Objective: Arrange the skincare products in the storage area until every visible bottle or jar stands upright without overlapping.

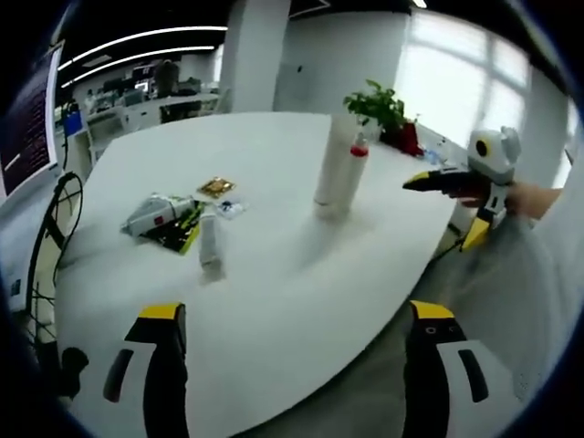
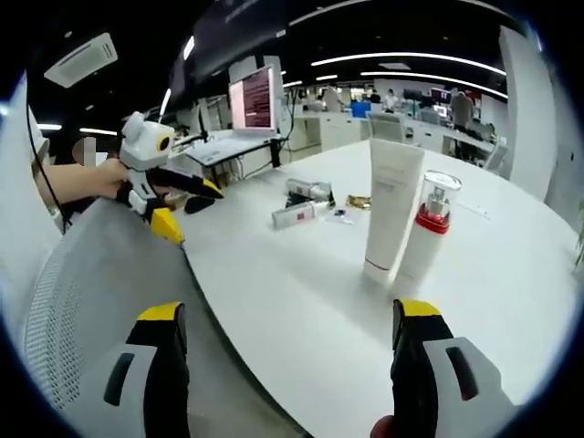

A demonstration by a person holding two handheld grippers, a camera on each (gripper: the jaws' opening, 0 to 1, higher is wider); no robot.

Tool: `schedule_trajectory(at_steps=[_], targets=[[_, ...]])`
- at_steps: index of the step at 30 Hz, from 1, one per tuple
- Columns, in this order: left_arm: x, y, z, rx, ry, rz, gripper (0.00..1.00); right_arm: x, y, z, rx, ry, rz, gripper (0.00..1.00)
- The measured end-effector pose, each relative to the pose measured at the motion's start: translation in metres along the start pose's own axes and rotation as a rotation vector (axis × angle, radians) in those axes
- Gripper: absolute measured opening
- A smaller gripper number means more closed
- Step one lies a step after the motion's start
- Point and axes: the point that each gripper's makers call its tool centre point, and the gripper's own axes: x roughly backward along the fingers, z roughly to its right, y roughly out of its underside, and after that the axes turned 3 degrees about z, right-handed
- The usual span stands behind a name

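A tall white tube [image 1: 334,173] stands upright on the white table [image 1: 274,301], with a red-collared pump bottle [image 1: 359,149] close behind it. In the right gripper view the same tube [image 2: 392,205] and the clear-capped bottle [image 2: 432,226] stand side by side. Farther off lie a small white tube [image 2: 297,214], a white-and-red pack [image 1: 153,213] and a gold jar [image 1: 216,188]. My left gripper [image 1: 297,312] is open over the near table edge. My right gripper [image 2: 287,310] is open too, short of the tall tube. Each gripper [image 1: 443,212] [image 2: 192,210] shows in the other's view.
A green-black packet [image 1: 183,228] and a small sachet [image 1: 229,208] lie among the loose items. A potted plant [image 1: 383,109] stands at the table's far side. A grey mesh chair back [image 2: 91,301] is beside the table edge. Office desks and a monitor [image 2: 255,100] fill the background.
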Motion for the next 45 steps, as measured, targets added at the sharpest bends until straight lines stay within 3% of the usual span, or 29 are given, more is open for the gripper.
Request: schedule_trajectory(at_steps=[6,20,30,45], targets=[[-0.013,0.006,-0.014,0.008,-0.025,-0.060,0.92,0.000,0.002,0.001,-0.001,0.010,-0.011,0.92],[-0.040,0.000,-0.047,0.010,-0.057,-0.162,0.86,-0.003,0.013,-0.002,0.019,-0.005,-0.074,0.92],[-0.067,-0.004,-0.064,0.006,-0.044,-0.237,0.81,-0.004,0.020,-0.002,0.015,-0.004,-0.108,0.92],[-0.103,-0.022,-0.087,-0.040,-0.027,-0.366,0.64,-0.004,0.026,0.001,0.008,0.008,-0.136,0.91]])
